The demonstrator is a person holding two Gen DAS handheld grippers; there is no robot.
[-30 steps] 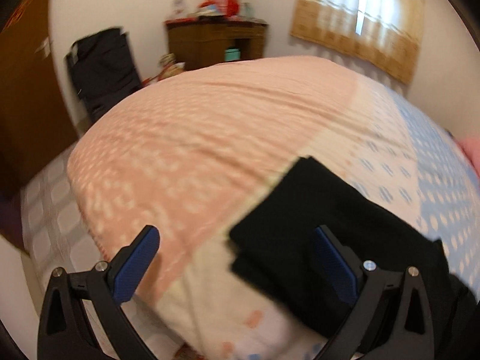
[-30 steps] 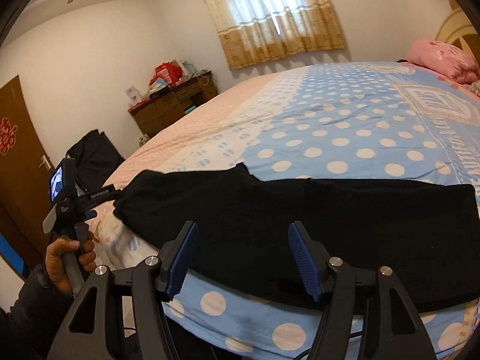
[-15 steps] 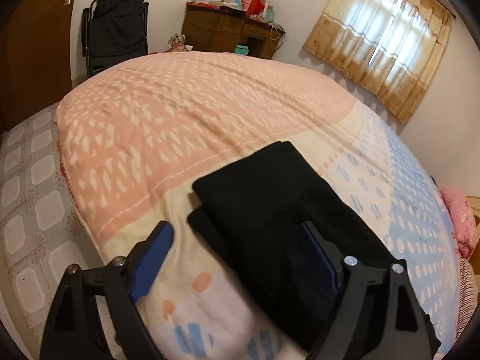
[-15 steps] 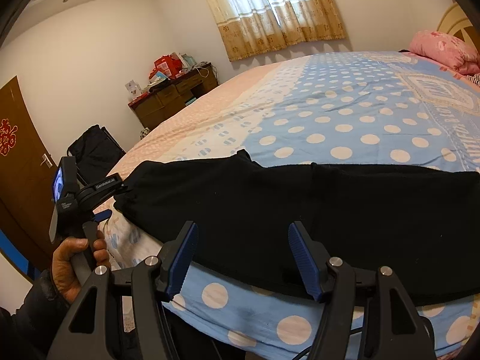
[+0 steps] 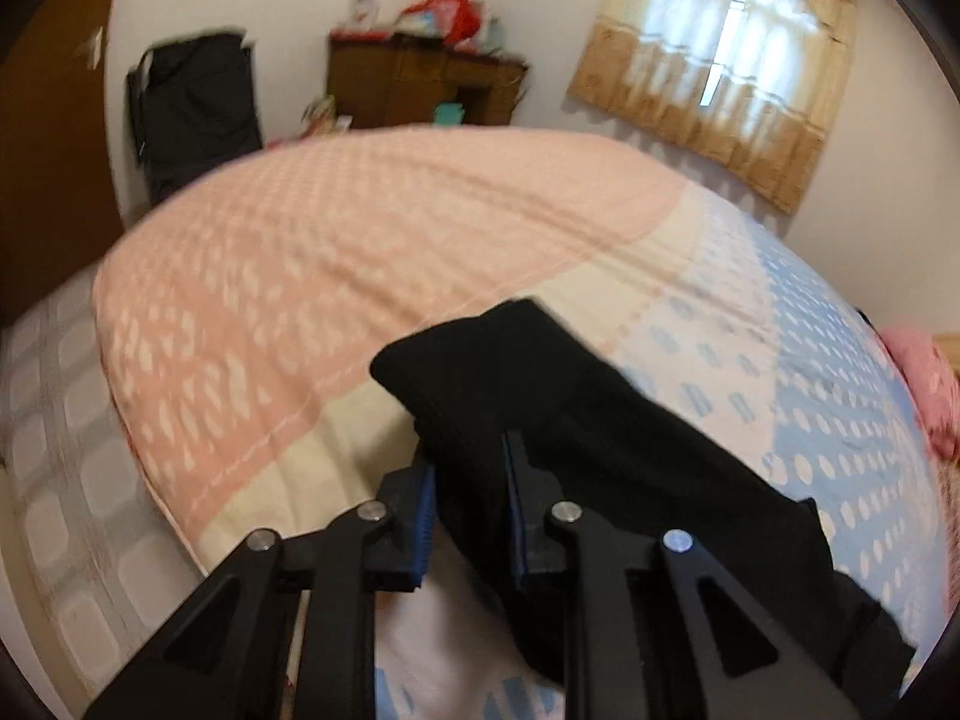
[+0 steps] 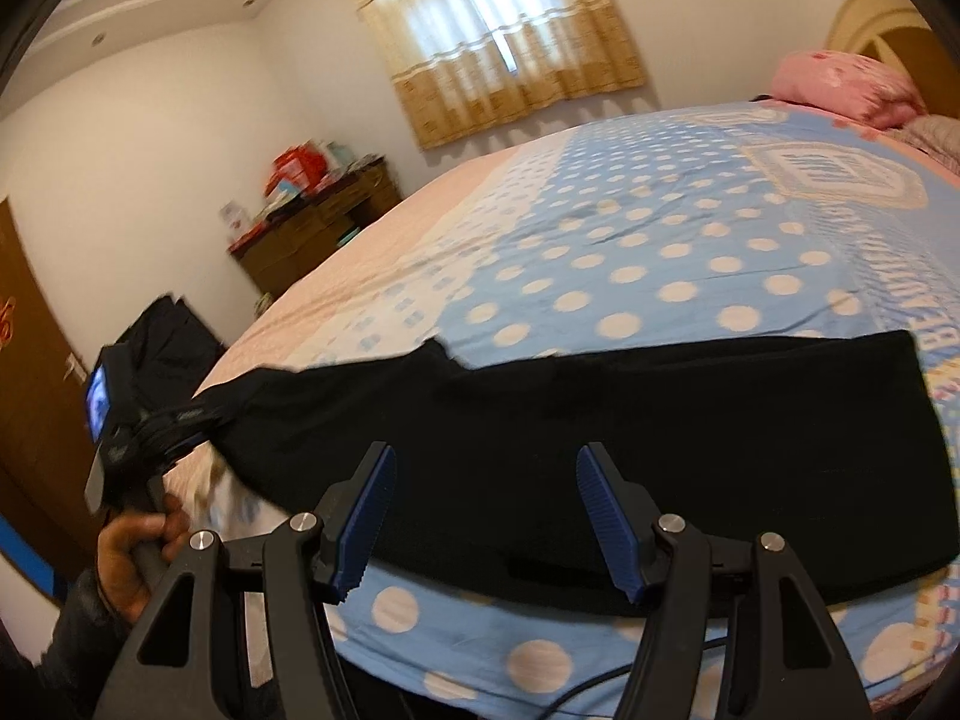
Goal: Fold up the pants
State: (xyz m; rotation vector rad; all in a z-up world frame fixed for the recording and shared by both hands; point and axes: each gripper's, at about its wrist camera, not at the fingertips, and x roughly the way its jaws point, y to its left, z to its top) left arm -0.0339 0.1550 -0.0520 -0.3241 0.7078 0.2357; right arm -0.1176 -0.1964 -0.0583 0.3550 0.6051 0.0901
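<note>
From the left wrist, the left gripper (image 5: 467,495) had its jaws closing, pinching the near end of the black pants (image 5: 606,456), which lay along the bed (image 5: 336,252) close to its near edge. A dresser (image 5: 420,84) stood by the far wall.

From the right wrist, the right gripper (image 6: 483,519) hung over the pants (image 6: 630,432), its jaws spread with nothing between them. The pants stretched flat along the bed's (image 6: 660,252) near edge. At their left end, a hand (image 6: 135,558) held the left gripper (image 6: 207,417) on the fabric.
</note>
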